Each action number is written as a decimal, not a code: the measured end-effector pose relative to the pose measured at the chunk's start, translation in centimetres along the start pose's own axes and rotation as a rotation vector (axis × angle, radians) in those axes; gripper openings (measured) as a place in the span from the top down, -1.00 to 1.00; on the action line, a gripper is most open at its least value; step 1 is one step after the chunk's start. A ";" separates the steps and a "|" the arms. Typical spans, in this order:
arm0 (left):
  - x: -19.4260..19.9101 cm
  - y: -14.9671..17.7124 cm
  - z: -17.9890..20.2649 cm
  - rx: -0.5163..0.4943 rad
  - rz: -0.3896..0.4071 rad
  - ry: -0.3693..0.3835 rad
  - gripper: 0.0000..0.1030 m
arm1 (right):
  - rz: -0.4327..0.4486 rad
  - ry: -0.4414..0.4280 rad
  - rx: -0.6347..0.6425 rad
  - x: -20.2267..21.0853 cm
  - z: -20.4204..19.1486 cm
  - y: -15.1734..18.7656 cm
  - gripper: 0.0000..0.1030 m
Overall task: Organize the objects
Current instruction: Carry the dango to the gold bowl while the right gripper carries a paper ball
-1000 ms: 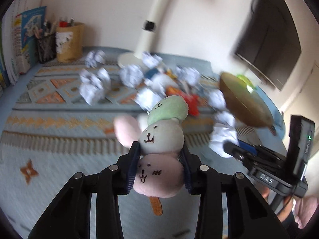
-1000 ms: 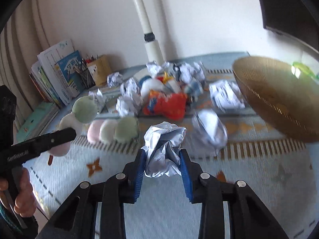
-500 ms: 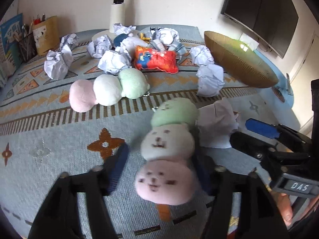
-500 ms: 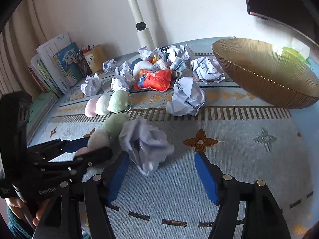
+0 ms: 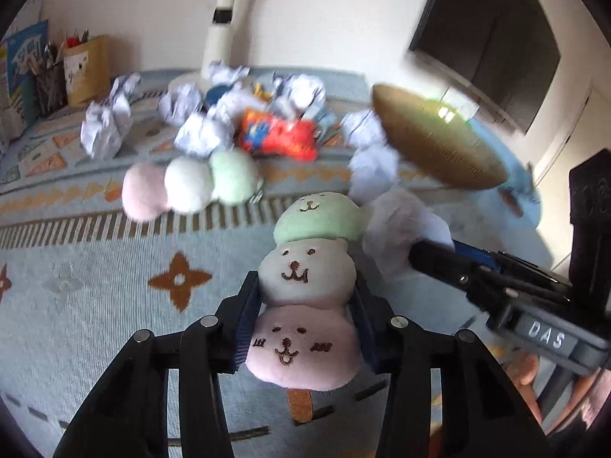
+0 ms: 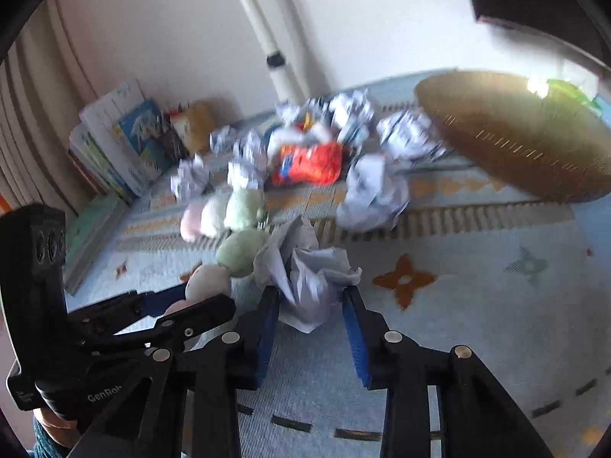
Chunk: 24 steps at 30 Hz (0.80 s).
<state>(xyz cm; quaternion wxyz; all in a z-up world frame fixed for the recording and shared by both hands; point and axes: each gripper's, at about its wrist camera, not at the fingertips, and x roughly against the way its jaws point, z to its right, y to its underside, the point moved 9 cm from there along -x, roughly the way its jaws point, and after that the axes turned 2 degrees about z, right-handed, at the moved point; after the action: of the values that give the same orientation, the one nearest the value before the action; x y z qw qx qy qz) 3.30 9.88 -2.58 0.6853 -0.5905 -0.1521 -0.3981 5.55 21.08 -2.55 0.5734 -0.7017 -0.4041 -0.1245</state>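
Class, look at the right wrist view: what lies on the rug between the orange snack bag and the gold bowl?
Crumpled paper balls lie between the snack bag and the bowl, in the right wrist view.

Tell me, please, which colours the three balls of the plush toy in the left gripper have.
Plush toy: green, white, pink from top; clearest in left wrist view.

Black plastic left gripper (image 5: 305,316): two angular link arms per side, silver round screws at the joints, blue ribbed pads (image 5: 244,328) inside the fingers. Same build on the right gripper (image 6: 310,328), with blue pads (image 6: 355,339) and silver screws. White "DAS" lettering on a grey plate on one side, partly cut-off white "GenRo" lettering on the other. Tall black block mounted behind each. Teal knitted sleeve (image 6: 44,444) at the lower left edge.
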 end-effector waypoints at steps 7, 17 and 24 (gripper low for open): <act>2.5 -8.9 8.4 -0.117 0.172 0.093 0.18 | 0.298 0.136 -0.129 10.8 6.7 -8.5 0.48; -2.6 -13.0 10.2 -0.073 0.159 0.167 0.17 | 0.110 0.029 -0.107 7.3 8.8 -6.8 -0.83; -3.1 -11.2 7.7 -0.087 0.130 0.111 0.17 | -0.023 0.133 -0.041 -0.1 7.8 -2.4 -0.88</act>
<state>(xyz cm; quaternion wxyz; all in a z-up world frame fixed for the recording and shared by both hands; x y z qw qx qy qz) -4.74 18.31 4.99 0.6909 -0.6053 -0.0580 -0.3909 1.58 28.12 -3.38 0.5828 -0.6989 -0.3707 -0.1857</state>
